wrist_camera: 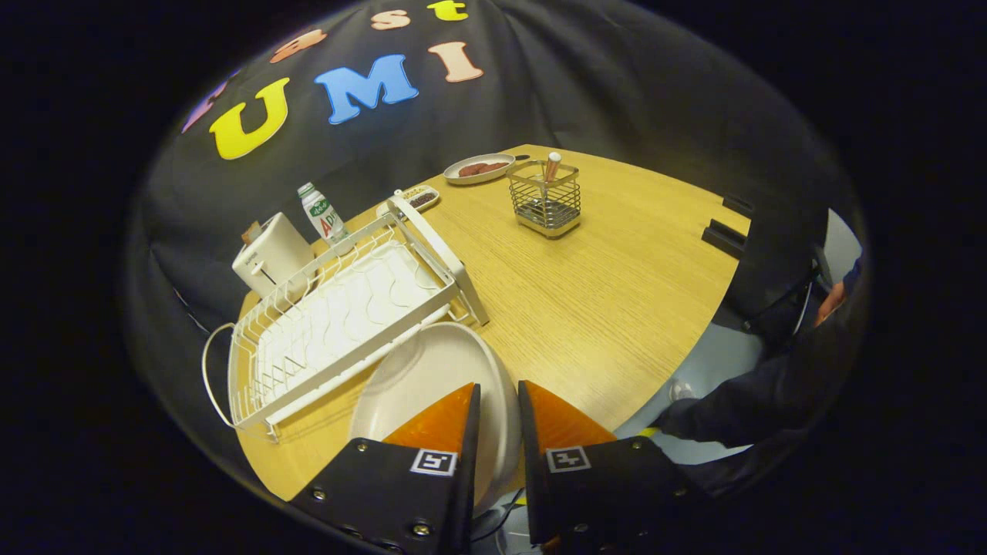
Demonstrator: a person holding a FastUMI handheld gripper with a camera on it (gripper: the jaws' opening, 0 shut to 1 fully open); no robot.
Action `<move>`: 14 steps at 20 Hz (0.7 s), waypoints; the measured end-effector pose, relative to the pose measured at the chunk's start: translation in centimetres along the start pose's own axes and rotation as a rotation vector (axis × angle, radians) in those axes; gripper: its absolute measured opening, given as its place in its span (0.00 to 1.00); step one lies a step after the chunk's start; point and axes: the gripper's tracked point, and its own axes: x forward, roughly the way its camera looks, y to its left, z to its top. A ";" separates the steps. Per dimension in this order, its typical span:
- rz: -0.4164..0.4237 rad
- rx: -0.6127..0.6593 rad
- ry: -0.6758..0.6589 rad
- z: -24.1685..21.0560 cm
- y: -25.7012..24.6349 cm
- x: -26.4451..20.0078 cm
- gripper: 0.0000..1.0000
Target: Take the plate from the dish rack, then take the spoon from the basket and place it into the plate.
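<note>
Gripper [497, 401] clenched on the plate's [424, 378] rim, near the emptied dish rack [339, 316] at left. Far across the table [609, 308], the spoon [552, 166] stands upright in the wire basket [545, 204]. A bottle [320, 212] stands behind the rack.

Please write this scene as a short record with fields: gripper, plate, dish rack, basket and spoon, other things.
gripper: fingers closed on the plate's rim
plate: white, held beside the rack, above the table edge
dish rack: white wire, holds no dishes
basket: wire, beyond the fingers, spoon standing inside
other things: bottle, white box, far dish with food
</note>
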 end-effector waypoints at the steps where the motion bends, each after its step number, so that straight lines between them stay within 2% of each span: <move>1: -0.008 -0.025 -0.007 0.4 -0.2 -0.2 0.30; 4: -0.016 -0.072 -0.028 1.6 -0.6 -0.6 0.35; 7: -0.040 -0.121 -0.060 3.8 -1.0 -0.5 0.35; 14: -0.140 -0.203 -0.187 12.7 -3.7 0.6 0.35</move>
